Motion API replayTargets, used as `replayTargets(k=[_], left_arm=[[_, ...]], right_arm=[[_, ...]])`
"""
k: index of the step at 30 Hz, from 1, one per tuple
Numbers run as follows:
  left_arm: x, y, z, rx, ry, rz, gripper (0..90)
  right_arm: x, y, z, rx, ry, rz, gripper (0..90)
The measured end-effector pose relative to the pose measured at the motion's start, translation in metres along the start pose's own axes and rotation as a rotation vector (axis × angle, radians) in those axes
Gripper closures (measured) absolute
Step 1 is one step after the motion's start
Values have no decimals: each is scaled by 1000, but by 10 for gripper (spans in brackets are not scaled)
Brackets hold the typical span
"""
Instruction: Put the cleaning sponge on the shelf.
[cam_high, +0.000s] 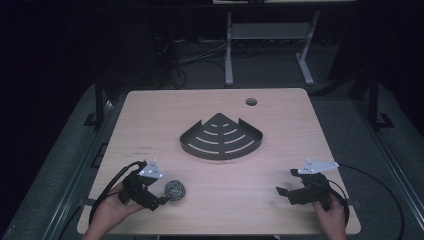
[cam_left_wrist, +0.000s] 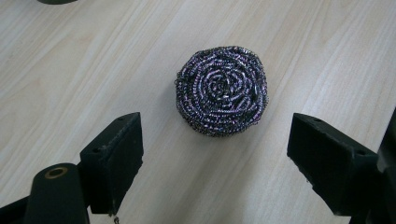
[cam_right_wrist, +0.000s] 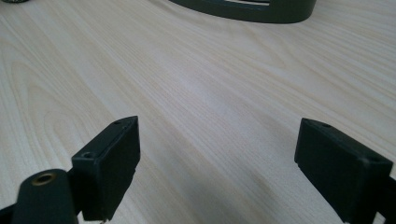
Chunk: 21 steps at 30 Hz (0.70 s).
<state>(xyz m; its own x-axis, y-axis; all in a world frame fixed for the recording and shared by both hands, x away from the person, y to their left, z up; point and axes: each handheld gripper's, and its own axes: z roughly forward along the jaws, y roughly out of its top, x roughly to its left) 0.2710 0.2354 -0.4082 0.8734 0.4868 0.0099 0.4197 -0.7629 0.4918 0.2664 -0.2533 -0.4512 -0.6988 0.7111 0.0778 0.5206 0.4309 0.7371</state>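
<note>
From above, your left gripper (cam_high: 156, 196) sits just beside the steel scourer (cam_high: 175, 190), which lies on the table (cam_high: 165, 115) well short of the dark corner rack (cam_high: 221, 137); your right gripper (cam_high: 289, 183) rests far across from the scourer.

Along your left gripper (cam_left_wrist: 215, 154), the jaws are spread, the scourer (cam_left_wrist: 222, 91) just beyond them, untouched.

Along your right gripper (cam_right_wrist: 217, 161), the jaws stand wide over bare wood, the rack (cam_right_wrist: 247, 8) ahead.

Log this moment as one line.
left gripper: open, before steel scourer | right gripper: open, empty | corner rack: mid-table, empty
</note>
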Motion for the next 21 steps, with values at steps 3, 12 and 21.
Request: replayTargets(k=[3,12,21], left_arm=[[0,1,1,0,-2,4,179],[-1,5,7,10,-11,5,179],[-1,8,14,20,-20,12,179]], right_arm=[[0,0,0,0,-1,-1,138],[1,0,0,-7,-3,8,138],[1,-1,-1,-9,1,10,138]])
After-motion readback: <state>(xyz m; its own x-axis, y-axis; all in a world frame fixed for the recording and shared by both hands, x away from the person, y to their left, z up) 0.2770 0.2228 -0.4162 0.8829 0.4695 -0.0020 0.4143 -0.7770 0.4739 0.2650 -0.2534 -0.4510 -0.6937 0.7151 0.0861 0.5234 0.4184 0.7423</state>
